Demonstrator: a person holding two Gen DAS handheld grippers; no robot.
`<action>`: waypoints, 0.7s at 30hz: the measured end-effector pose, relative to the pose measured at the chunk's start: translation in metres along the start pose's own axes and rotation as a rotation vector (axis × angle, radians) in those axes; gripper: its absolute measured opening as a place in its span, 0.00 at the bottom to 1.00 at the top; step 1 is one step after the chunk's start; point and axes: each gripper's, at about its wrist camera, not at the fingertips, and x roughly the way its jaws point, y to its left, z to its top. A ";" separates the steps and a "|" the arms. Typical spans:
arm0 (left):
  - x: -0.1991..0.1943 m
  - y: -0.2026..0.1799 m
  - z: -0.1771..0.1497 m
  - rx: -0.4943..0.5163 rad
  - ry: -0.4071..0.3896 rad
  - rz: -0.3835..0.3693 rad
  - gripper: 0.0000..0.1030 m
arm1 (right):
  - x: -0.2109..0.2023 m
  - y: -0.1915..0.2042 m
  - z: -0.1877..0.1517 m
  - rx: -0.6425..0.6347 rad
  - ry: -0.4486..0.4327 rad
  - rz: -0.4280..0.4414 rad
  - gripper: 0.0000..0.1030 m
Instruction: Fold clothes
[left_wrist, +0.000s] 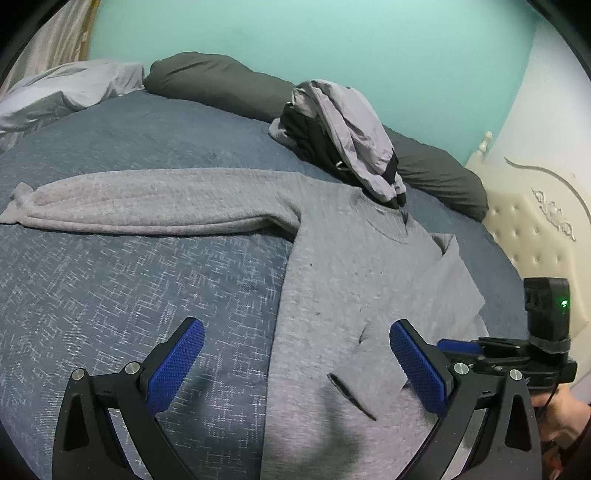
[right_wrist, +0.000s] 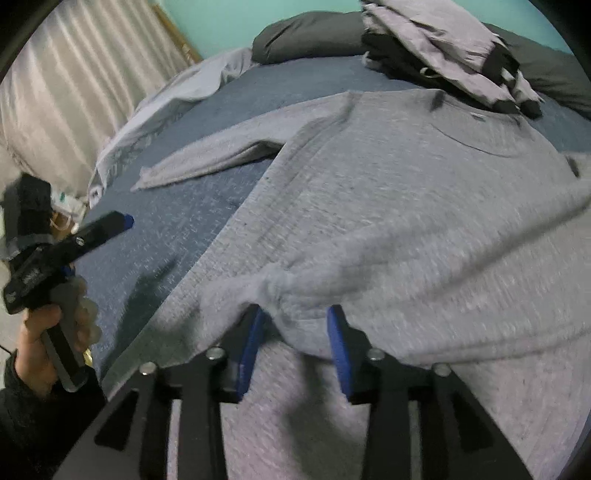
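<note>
Folding a sleeve across the grey sweater (right_wrist: 406, 192) on the bed (left_wrist: 110, 288): right gripper (right_wrist: 295, 332) fingers pinch the cuff, left gripper (left_wrist: 295, 369) spread empty, next laying it flat.

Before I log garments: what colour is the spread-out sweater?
Light heathered grey sweater; clearest in the left wrist view.

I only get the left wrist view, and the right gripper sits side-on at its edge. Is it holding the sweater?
Observer: Yes. The right wrist view shows a bunch of the sweater pinched between the right gripper's fingers.
Operator: Which part of it?
Observer: A thick fold lying across the body, likely a sleeve. Motion blur hides any cuff.
Operator: And how high is my left gripper?
Observer: Seen from the side, the left gripper hangs above the blue bedspread, beside the sweater's edge, with its shadow on the cover below.
</note>
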 end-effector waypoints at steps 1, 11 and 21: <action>0.001 -0.001 0.000 0.003 0.003 -0.002 1.00 | -0.006 -0.005 -0.003 0.014 -0.013 0.003 0.36; 0.022 -0.027 -0.009 0.075 0.060 -0.022 1.00 | -0.029 -0.071 -0.022 0.234 -0.064 -0.106 0.37; 0.038 -0.037 -0.018 0.132 0.126 -0.024 1.00 | 0.036 -0.034 -0.031 0.111 0.094 -0.223 0.37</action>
